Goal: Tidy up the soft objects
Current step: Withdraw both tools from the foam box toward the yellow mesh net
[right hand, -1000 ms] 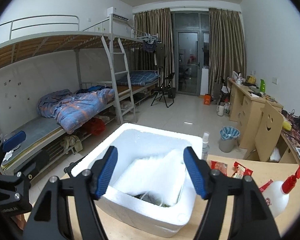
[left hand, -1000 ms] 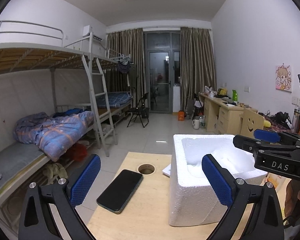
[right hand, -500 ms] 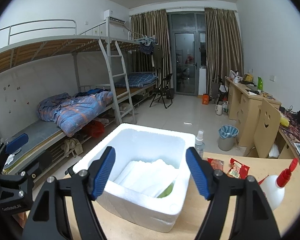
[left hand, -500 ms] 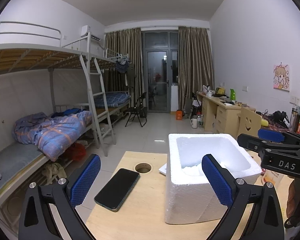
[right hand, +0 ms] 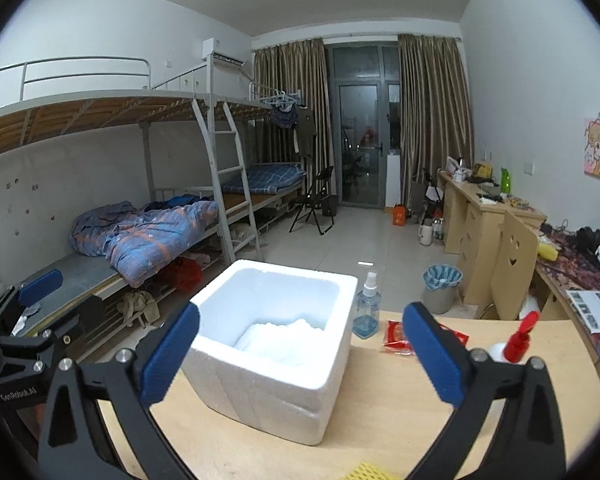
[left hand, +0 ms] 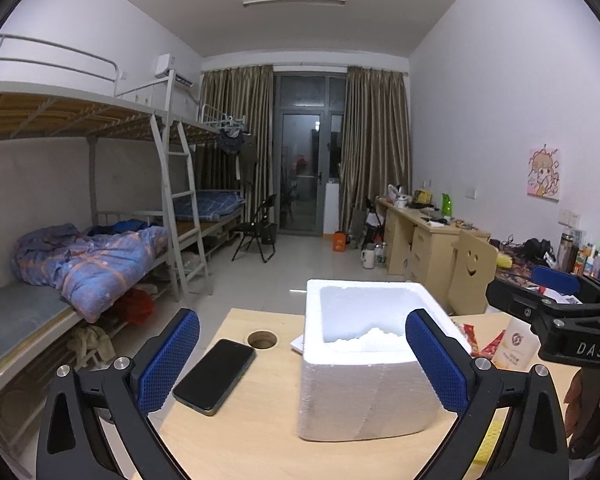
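Observation:
A white foam box (left hand: 364,392) (right hand: 272,376) stands on the wooden table (left hand: 260,436). White soft material (right hand: 284,338) lies inside it, also showing in the left wrist view (left hand: 368,338). My left gripper (left hand: 302,364) is open and empty, held back from the box's near side. My right gripper (right hand: 302,356) is open and empty, above and behind the box. A yellow mesh item (right hand: 370,471) shows at the bottom edge of the right wrist view.
A black phone (left hand: 216,376) lies left of the box beside a round cable hole (left hand: 263,339). A blue spray bottle (right hand: 367,312), red snack packets (right hand: 400,336) and a white red-capped bottle (right hand: 514,346) stand right of the box. Bunk beds stand at left, desks at right.
Both grippers have drawn back and up from the box, so it looks smaller and farther. The white material that stood up in the box now lies low inside it.

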A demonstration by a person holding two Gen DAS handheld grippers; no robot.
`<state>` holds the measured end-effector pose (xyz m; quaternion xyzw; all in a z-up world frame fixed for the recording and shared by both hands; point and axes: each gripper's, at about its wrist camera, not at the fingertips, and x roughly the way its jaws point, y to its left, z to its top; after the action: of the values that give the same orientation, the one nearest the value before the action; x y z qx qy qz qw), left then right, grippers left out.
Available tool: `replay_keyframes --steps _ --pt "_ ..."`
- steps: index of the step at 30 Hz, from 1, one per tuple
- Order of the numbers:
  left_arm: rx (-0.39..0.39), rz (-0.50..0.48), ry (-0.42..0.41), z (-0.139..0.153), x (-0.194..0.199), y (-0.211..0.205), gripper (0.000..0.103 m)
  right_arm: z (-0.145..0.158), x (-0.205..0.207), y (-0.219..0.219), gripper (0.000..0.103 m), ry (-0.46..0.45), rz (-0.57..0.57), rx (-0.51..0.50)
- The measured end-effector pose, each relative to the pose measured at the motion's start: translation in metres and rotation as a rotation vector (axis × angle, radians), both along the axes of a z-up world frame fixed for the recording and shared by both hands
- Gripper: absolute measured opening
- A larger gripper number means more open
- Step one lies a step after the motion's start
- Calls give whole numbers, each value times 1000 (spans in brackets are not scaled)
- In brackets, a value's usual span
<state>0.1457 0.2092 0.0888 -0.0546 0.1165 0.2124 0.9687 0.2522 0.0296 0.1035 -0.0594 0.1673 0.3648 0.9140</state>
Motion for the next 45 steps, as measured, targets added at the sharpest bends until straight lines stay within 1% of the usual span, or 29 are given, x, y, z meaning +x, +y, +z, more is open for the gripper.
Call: replay_keyframes --steps 7,14,25,29,36,45 --pt "55 -19 -3 10 -13 -26 103 6 -20 -19 103 -26 -11 8" --pt "55 -38 -40 23 -40 -52 103 12 -47 -45 103 -72 -34 16" --pt "86 -73 -72 31 -75 -89 103 10 -80 -80 103 -103 -56 45" --pt "87 -105 -86 28 -82 -99 103 9 -86 -90 103 -109 -73 56" --pt "92 -155 -120 14 -83 -113 103 -8 -95 -111 103 -127 -102 53" --pt "60 -208 -112 -15 -71 -124 103 -35 -94 -142 103 -101 -151 82"
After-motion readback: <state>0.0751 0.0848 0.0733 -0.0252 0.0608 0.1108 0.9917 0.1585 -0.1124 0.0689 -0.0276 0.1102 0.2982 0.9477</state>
